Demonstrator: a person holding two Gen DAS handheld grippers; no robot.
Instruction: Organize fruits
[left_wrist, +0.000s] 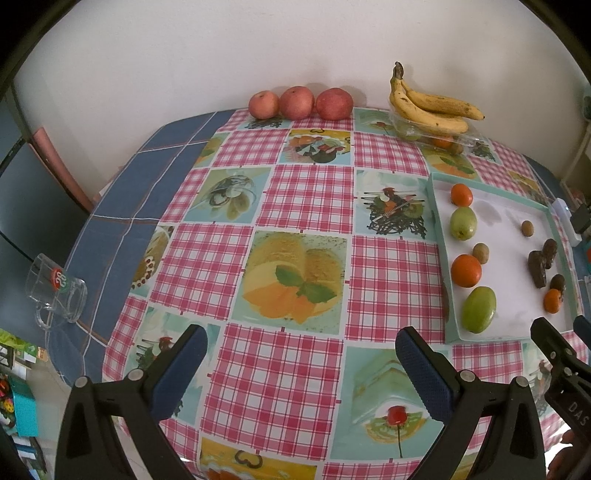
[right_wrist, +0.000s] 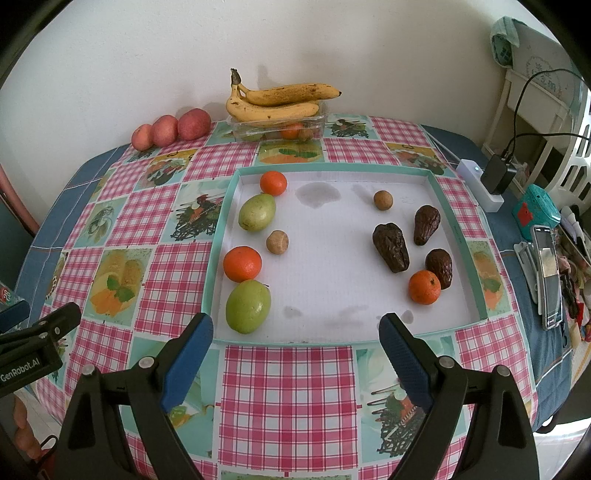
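A shallow teal-rimmed white tray lies on the checked tablecloth. Along its left side sit a tangerine, a green fruit, a small brown round fruit, a second tangerine and another green fruit. On its right lie three dark wrinkled fruits, a tangerine and a small brown ball. My right gripper stands open at the tray's near edge. My left gripper is open over bare cloth, left of the tray. Nothing sits between either pair of fingers.
Three red apples line the wall. Bananas rest on a clear plastic box holding more fruit. A glass mug lies at the table's left edge. A white power strip with charger, a phone and clutter crowd the right.
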